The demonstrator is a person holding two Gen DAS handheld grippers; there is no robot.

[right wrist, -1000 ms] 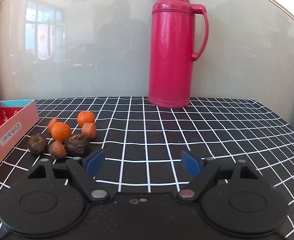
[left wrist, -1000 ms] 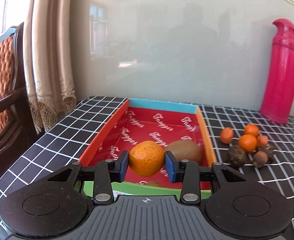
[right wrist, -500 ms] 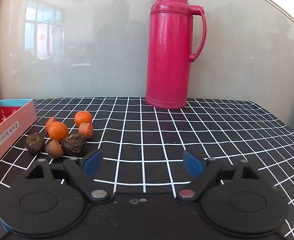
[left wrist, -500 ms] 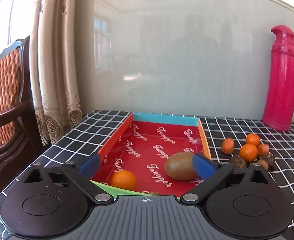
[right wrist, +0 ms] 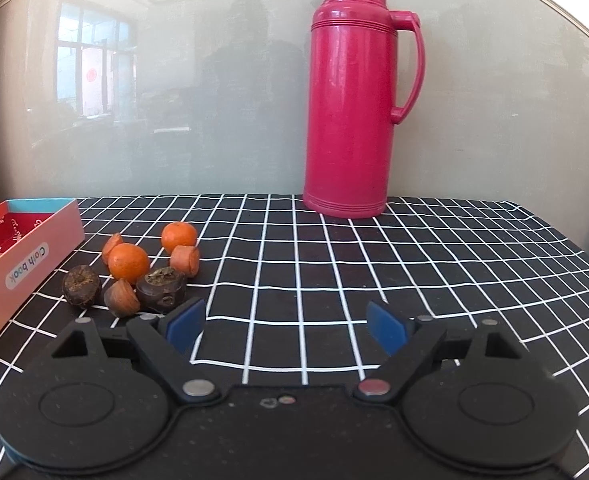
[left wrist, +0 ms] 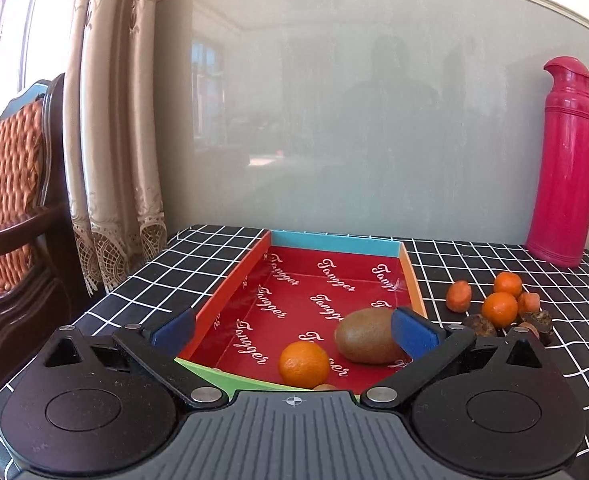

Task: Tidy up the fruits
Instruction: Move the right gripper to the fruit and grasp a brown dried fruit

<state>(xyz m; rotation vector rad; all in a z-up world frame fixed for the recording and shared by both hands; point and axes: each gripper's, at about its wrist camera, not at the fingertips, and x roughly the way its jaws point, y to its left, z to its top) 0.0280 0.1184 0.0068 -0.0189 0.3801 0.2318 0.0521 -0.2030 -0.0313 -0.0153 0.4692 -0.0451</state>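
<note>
Left wrist | left hand-held gripper (left wrist: 292, 330) now wide open, empty | mandarin (left wrist: 304, 364) dropped into tray (left wrist: 230, 292)

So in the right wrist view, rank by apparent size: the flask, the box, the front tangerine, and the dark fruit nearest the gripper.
1. Flask
2. Box, though cut off at the frame edge
3. Tangerine and dark fruit: they look alike, and the dark fruit sits nearer, so unranked.
</note>
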